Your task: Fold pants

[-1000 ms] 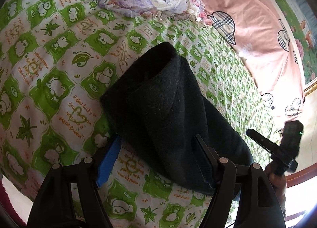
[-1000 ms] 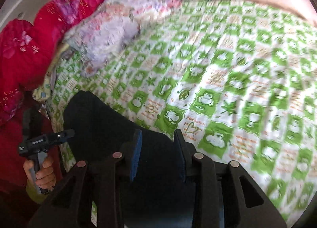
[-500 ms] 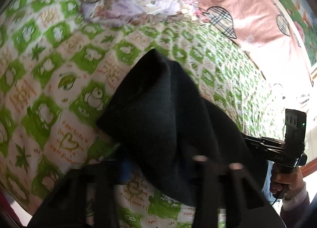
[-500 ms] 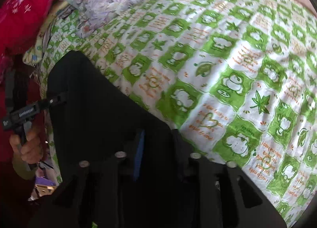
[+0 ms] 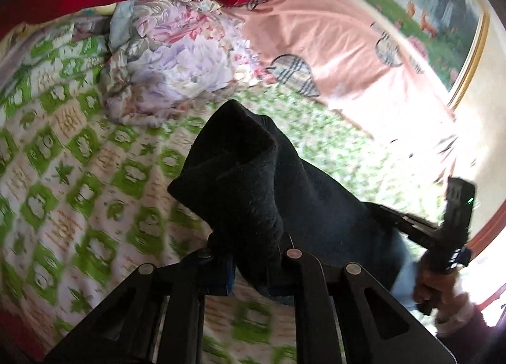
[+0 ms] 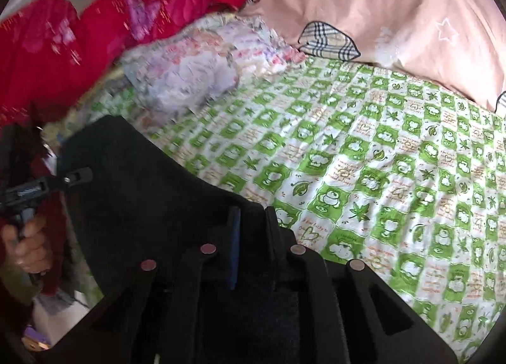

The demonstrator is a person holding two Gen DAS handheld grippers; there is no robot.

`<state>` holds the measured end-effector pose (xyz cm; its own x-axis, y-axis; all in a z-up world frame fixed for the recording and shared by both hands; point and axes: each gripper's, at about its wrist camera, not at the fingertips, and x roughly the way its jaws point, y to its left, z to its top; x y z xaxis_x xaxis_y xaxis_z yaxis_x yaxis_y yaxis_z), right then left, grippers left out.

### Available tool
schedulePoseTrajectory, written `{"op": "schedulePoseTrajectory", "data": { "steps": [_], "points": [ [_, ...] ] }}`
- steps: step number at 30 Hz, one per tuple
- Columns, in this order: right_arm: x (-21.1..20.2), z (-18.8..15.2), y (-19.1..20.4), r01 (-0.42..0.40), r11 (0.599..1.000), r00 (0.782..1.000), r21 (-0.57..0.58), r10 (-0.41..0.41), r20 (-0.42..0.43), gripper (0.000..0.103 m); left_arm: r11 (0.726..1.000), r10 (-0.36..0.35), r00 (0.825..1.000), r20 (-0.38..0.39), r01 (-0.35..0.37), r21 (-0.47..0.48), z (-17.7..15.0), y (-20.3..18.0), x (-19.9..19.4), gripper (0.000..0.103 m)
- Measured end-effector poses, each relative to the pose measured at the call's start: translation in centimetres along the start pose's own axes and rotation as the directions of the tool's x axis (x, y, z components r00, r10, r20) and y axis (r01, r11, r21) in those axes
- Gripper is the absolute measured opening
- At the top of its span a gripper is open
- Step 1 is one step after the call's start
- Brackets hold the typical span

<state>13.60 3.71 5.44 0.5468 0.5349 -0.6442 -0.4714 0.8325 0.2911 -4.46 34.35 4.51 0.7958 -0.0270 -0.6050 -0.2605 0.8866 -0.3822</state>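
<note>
Nearest, two hand-held grippers, one per hand. Left hand-held gripper pinched tight on a bunched black fold of the pants, blue pad just visible at the left finger, cloth spilling over the right finger. Right hand-held gripper likewise closed on the pants, fingers narrowly apart with dark cloth pressed between them, one blue pad edge showing. One pair of black pants only, fuzzy in texture, lifted and slung between the two hand-held grippers above the bed, sagging in the middle, a peaked fold rising just beyond the left fingers. In the left wrist view, the right hand wrapped round the handle of its tool at the far side of the cloth; in the right wrist view, the left hand gripping its own handle at the picture's left edge. Beneath and beyond, one bedsheet in green and white checks with cartoon figures and leaves, blurred in the left view. Farther on, one crumpled floral cloth in lilac and pink lying on the sheet. Behind it, one pink cover with plaid heart patches, several visible, and one bright red garment heaped at the head. Farthest, one framed landscape picture on the wall.
</note>
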Motion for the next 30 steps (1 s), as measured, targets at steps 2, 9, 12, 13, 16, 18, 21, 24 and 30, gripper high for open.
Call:
{"op": "schedulePoseTrajectory", "data": {
  "steps": [2,9,12,13,16,18,21,24,30],
  "points": [
    [1.3,-0.1,-0.1,0.020,1.000,1.000,0.016,-0.020,0.006,0.010,0.998,0.048,0.999,-0.012,-0.048,0.032,0.0,0.3,1.0,0.013],
    [4.9,-1.4,-0.9,0.031,0.996,0.999,0.082,-0.028,-0.042,0.011,0.982,0.170,0.981,-0.096,-0.160,0.102,-1.5,1.6,5.0,0.020],
    [3.2,-1.3,-1.7,0.037,0.992,0.999,0.124,-0.034,-0.023,0.016,0.975,0.203,0.975,-0.092,-0.193,0.115,-1.8,1.6,4.6,0.034],
    [2.3,-1.4,-2.0,0.041,0.991,0.999,0.130,-0.040,-0.015,0.018,0.969,0.228,0.970,-0.079,-0.218,0.116,-1.8,1.6,4.2,0.043],
    [-0.3,-1.9,-2.7,0.038,0.987,0.999,0.158,-0.041,0.018,0.043,0.954,0.282,0.959,-0.039,-0.276,0.114,-1.6,1.9,2.5,0.052],
    [-2.1,-2.4,-3.1,0.036,0.984,0.998,0.176,-0.045,0.044,0.045,0.957,0.276,0.961,-0.026,-0.272,0.099,-1.4,2.0,1.3,0.052],
    [-4.6,-3.4,-3.8,0.045,0.977,0.996,0.207,-0.061,0.068,0.045,0.957,0.271,0.963,0.003,-0.270,0.103,-1.3,1.1,-0.2,0.052],
    [-7.2,-5.0,-4.7,0.060,0.967,0.993,0.246,-0.084,0.087,0.045,0.959,0.244,0.969,0.030,-0.246,0.141,-1.5,-1.0,-1.6,0.054],
    [-12.3,-9.4,-6.5,0.131,0.931,0.982,0.341,-0.170,0.088,0.045,0.946,0.102,0.995,0.009,-0.100,0.309,-2.8,-7.8,-1.8,0.059]
  ]
}}
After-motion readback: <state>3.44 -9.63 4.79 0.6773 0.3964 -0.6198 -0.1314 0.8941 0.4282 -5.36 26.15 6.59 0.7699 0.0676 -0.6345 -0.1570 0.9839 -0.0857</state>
